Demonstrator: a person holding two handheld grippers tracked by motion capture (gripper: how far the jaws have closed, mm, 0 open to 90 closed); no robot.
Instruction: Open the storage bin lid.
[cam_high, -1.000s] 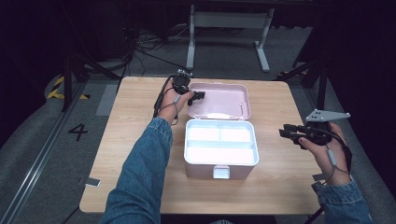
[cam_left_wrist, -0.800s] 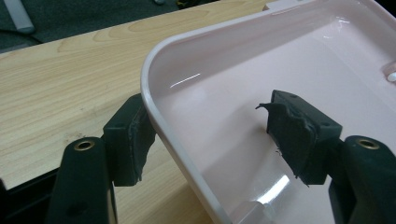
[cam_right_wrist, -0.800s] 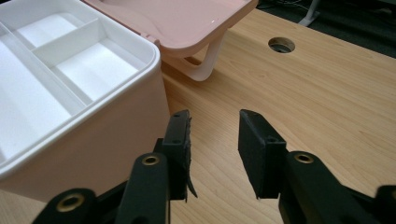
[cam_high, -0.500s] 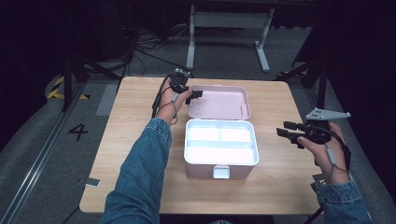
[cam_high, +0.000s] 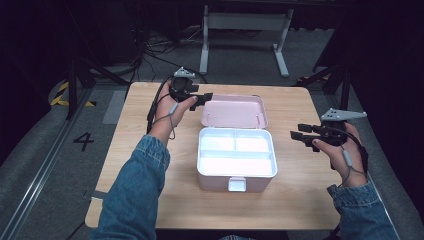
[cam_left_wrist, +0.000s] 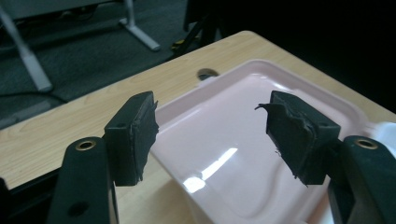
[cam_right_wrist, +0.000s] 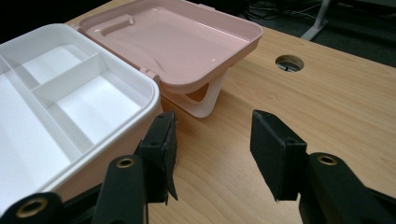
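Lying open mid-table, the pink box has its lid folded flat behind the white tray. We have lifted our left gripper off the lid's corner, jaws apart and empty; our right gripper has just been opening beside the box, nothing between its jaws. Bare table surrounds both hands.

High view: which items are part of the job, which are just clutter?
In play:
- pink lid, folded open
- white box tray, compartments bare
- left hand-held gripper, open by the lid
- right hand-held gripper, open, jaws just widened, nothing between them

Lying about:
- table cable hole
- desk frame behind
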